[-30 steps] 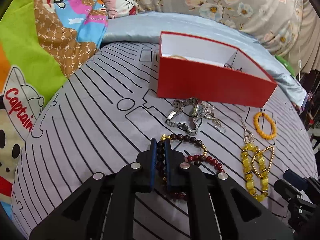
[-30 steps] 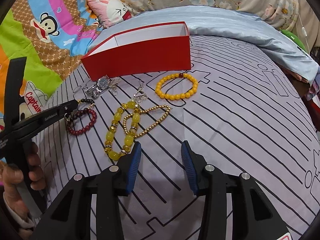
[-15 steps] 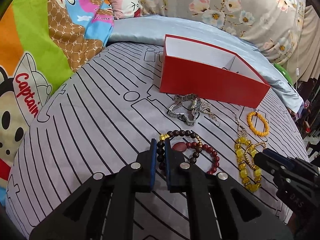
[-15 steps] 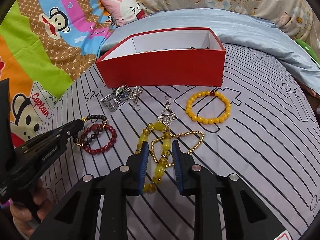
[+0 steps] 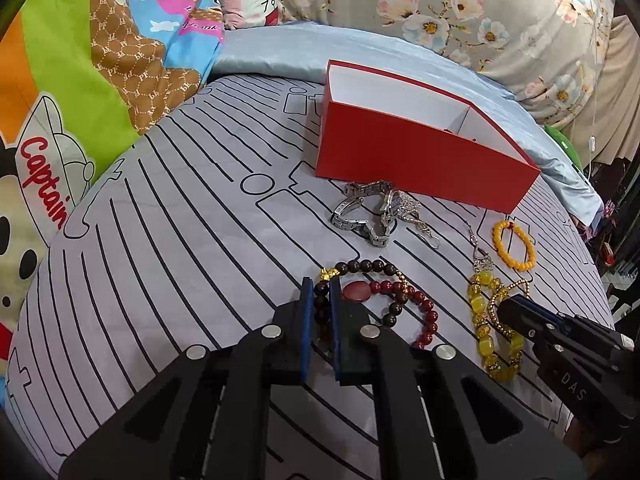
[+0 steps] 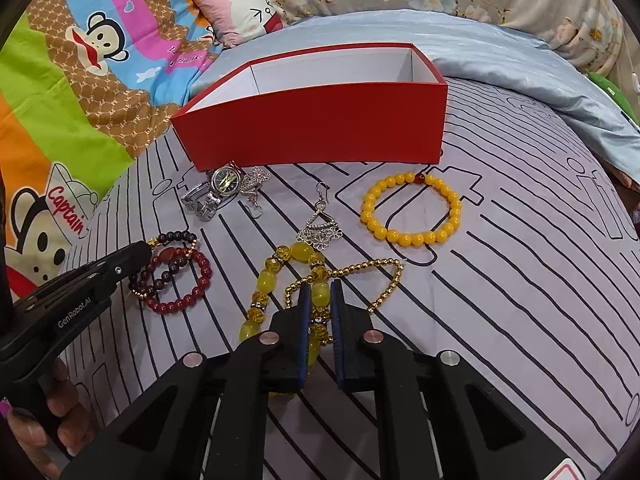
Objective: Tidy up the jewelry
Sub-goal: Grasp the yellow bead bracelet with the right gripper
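Observation:
My left gripper [image 5: 321, 286] is shut on the dark brown bead bracelet [image 5: 360, 267], which lies tangled with a red bead bracelet [image 5: 424, 308] on the striped grey sheet. My right gripper [image 6: 320, 290] has its jaws closing, and the pads press a big bead of the chunky yellow bracelet [image 6: 272, 280], which is looped with a gold bead chain [image 6: 372, 276]. The open red box [image 6: 320, 128] stands behind the jewelry. In front of it lie a silver watch [image 6: 224, 188], a silver pendant [image 6: 320, 232] and an orange-yellow bead bracelet [image 6: 412, 210].
A colourful cartoon blanket [image 5: 60, 100] and a pink pillow [image 6: 240, 8] bound the left side. A pale blue quilt [image 6: 500, 52] runs behind the box. A hand [image 6: 52, 412] holds the left gripper's handle at the lower left of the right wrist view.
My right gripper has moved left over the yellow bracelet and its jaws have come together on a bead. The left gripper has stayed shut on the dark bracelet.

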